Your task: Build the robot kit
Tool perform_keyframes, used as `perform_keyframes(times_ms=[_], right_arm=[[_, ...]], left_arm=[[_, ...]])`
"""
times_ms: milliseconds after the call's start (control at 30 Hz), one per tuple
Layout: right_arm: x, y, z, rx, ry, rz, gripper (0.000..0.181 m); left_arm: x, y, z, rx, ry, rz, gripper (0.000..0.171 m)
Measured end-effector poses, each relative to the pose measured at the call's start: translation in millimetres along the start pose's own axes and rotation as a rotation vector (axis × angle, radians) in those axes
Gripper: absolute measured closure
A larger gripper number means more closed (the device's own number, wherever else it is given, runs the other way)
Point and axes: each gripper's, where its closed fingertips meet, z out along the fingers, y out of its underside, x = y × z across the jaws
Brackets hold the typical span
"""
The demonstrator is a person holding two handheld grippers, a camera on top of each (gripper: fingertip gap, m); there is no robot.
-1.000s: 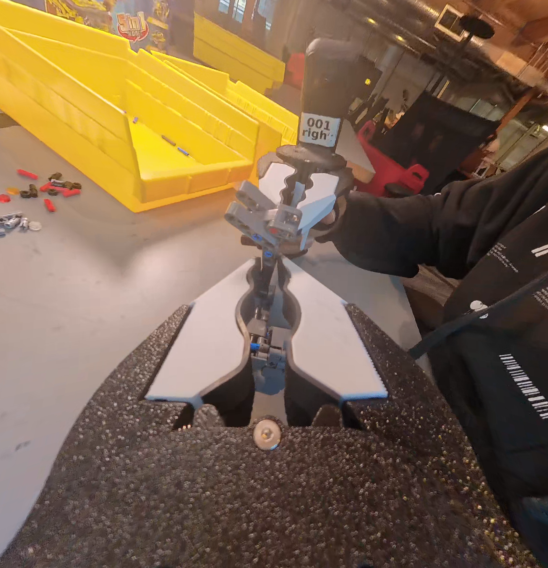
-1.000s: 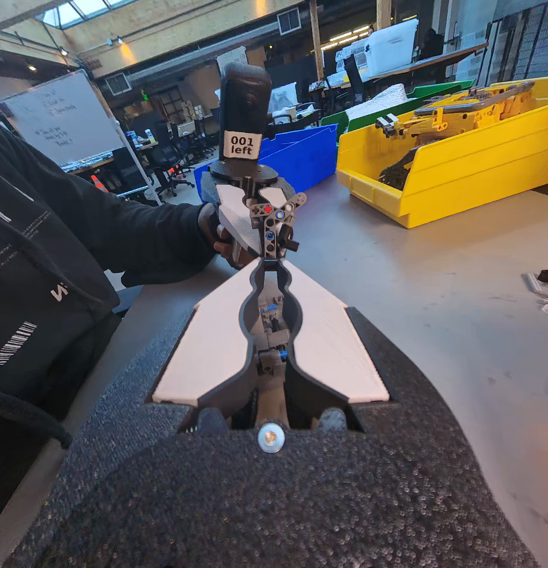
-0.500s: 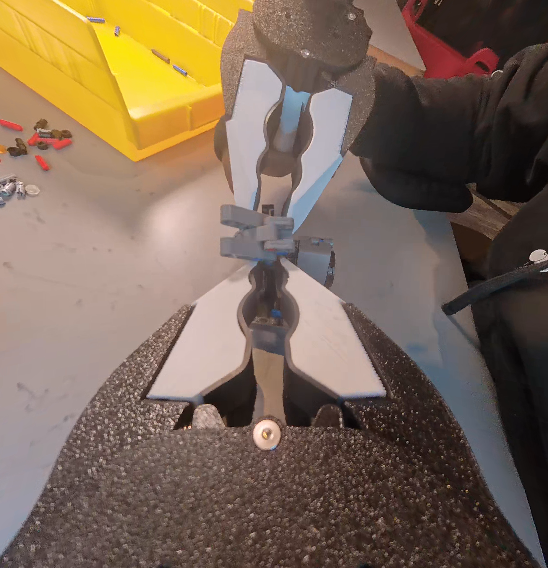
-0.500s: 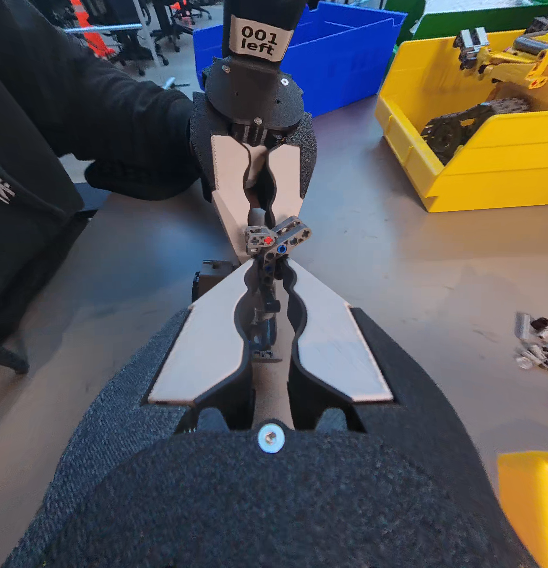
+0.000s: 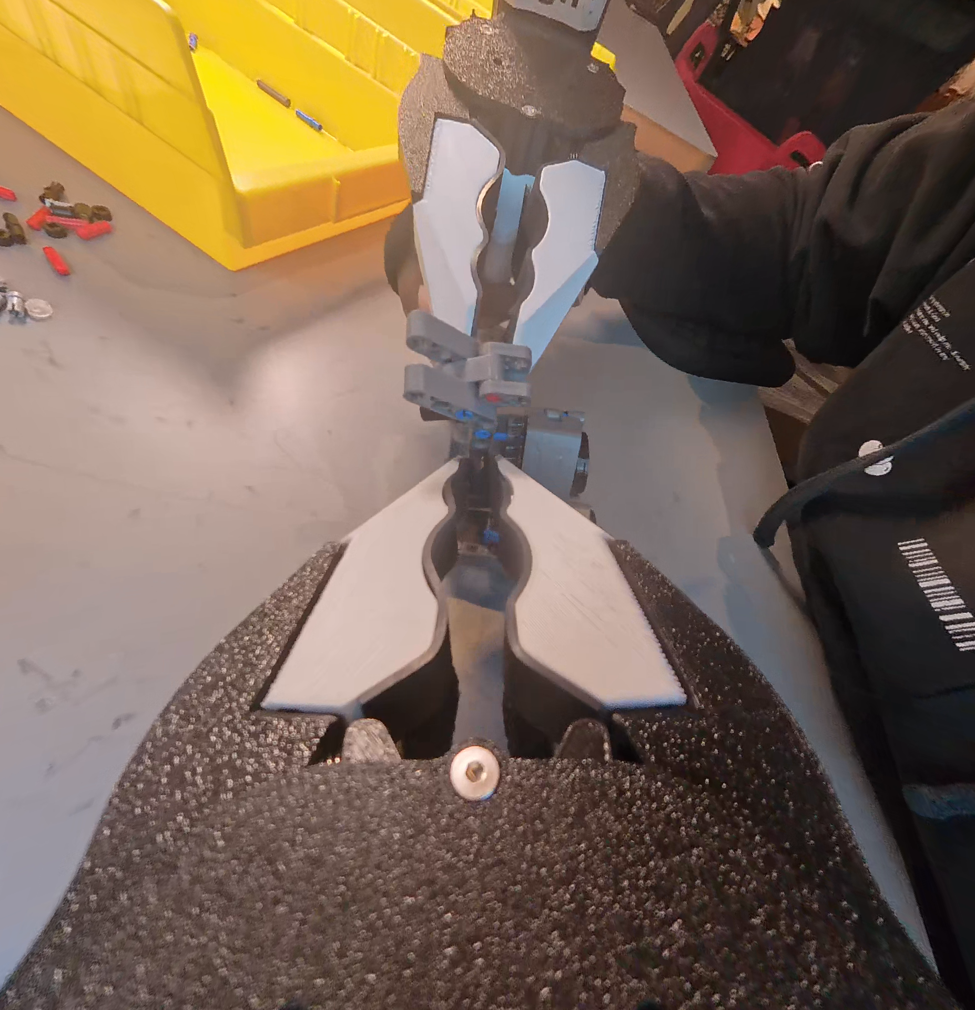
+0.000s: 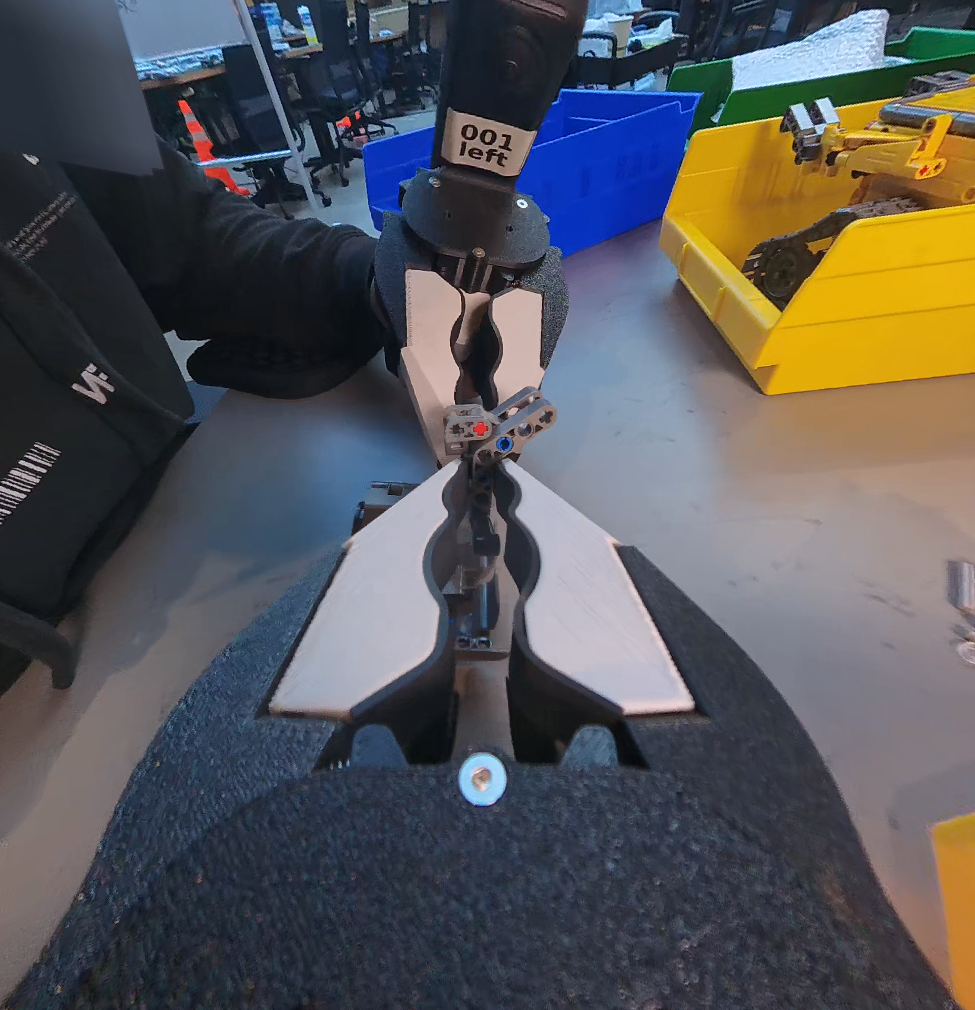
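Observation:
A small grey beam assembly [image 5: 463, 377] with blue and red pins is held between both grippers above the grey table [image 5: 174, 437]. My left gripper [image 5: 477, 464] is shut on its lower dark end. My right gripper [image 5: 496, 344] comes in from above, its fingers closed on the assembly's far end. In the right wrist view my right gripper [image 6: 481, 467] is shut on the assembly [image 6: 496, 432], and the left gripper [image 6: 455, 442] meets it from the far side. A grey block [image 5: 551, 453] lies on the table just below the assembly.
A yellow bin [image 5: 288, 180] stands far left, with loose red and black small parts [image 5: 53, 218] and silver parts [image 5: 15, 306] beside it. On the right wrist side are a yellow bin holding a tracked model [image 6: 857, 306], a blue bin [image 6: 611, 164] and silver bits [image 6: 966, 617]. A person's black sleeve [image 5: 775, 246] is close. Only a small space, under 4 cm, lies between the two pairs of fingers.
Both grippers have tipped down from level towards the table, keeping hold of the assembly. The right gripper now points more steeply at the left one.

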Motion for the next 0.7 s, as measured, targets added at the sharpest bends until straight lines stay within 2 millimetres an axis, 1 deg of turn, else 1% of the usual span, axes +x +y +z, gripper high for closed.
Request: perform_keyframes(times_ms=[100,300,500,667,700], right_arm=[[-4,2,2,-0.023,-0.017,-0.016,0.172],[-4,7,3,-0.08,0.006,-0.033,0.171],[-3,9,3,-0.068,-0.002,0.004,0.173],[-4,21,2,-0.145,-0.016,0.016,0.171],[-2,25,1,-0.171,-0.002,0.003,0.165]], left_arm=[[2,4,1,-0.037,0.012,0.005,0.166],[4,8,3,-0.067,0.029,-0.022,0.166],[1,9,3,-0.049,0.022,-0.047,0.165],[1,19,8,-0.119,-0.005,0.014,0.166],[0,20,8,-0.13,-0.01,0.023,0.166]])
